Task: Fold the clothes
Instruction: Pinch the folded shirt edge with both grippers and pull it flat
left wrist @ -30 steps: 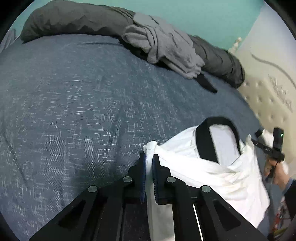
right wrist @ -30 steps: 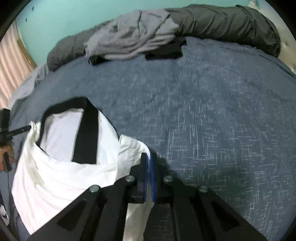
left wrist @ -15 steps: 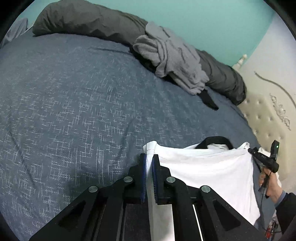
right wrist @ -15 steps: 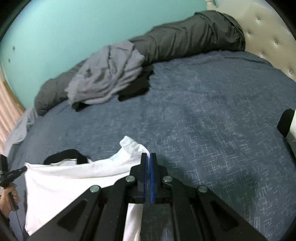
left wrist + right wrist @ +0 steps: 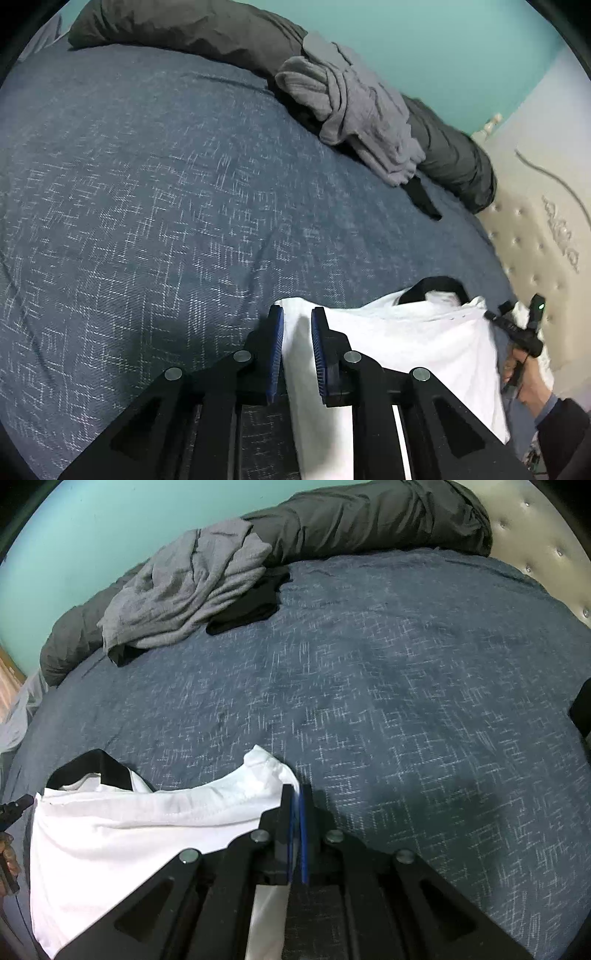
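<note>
Over the bed (image 5: pixel 147 206), shirt (image 5: pixel 406 350) spans both tongs.

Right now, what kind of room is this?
Most likely a bedroom. A wide bed with a blue bedspread fills the view, a tufted cream headboard stands at one end, and a rolled dark grey duvet lies along the teal wall.
</note>
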### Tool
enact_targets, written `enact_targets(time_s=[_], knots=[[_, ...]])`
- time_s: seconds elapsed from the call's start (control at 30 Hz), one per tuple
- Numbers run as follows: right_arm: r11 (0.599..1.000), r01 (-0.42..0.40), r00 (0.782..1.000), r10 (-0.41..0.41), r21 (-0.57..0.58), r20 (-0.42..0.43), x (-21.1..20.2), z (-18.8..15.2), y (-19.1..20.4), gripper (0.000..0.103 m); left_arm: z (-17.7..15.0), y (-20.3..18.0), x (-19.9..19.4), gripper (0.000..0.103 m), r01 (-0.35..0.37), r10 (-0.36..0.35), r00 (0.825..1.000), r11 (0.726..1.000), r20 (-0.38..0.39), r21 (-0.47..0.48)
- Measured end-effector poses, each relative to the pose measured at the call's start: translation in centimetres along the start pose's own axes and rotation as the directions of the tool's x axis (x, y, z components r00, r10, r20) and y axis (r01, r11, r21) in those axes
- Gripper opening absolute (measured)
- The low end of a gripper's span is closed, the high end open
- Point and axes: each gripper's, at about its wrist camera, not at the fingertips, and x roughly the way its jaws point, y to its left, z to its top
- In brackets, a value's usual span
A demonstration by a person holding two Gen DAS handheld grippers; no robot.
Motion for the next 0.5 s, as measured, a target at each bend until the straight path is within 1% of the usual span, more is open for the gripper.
enact_targets(time_s=[0.17, 0.2, 0.23, 0.33, 0.43, 0.5], knots=[[1.0, -0.008, 1.0, 0.009, -0.025, 0.01, -0.2, 0.3, 0.4, 0.002, 0.1, 0.3, 0.9, 0.015, 0.017, -0.018, 1.0, 0.999, -0.017, -0.029], [1.0, -0.009, 1.0, 0.009, -0.026, 0.009, -0.1, 0.4, 0.5, 0.002, 0.0, 0.4, 1.1, 0.013, 0.017, -0.018, 1.0, 0.999, -0.02, -0.029], [1.0, -0.009, 1.0, 0.009, -0.029, 0.008, 0.0, 0.5, 0.6, 0.002, 0.0, 0.3, 1.2, 0.006, 0.014, -0.015, 1.0, 1.0, -0.02, -0.026], [0.999, -0.008, 1.0, 0.008, -0.038, 0.006, 0.2, 0.4, 0.7, 0.002, 0.1, 0.1, 1.4, 0.004, 0.002, -0.003, 1.0, 1.0, -0.014, -0.014], [0.999, -0.003, 1.0, 0.004, -0.042, 0.019, 0.4, 0.4, 0.7, 0.002, 0.5, -0.1, 1.0, 0.003, -0.02, 0.02, 1.0, 1.0, 0.013, 0.004], [0.999, -0.005, 0.999, 0.007, -0.039, 0.044, 0.1, 0.4, 0.6, 0.002, 1.0, -0.1, 0.3, 0.003, -0.038, 0.038, 0.998, 0.999, 0.047, -0.001]])
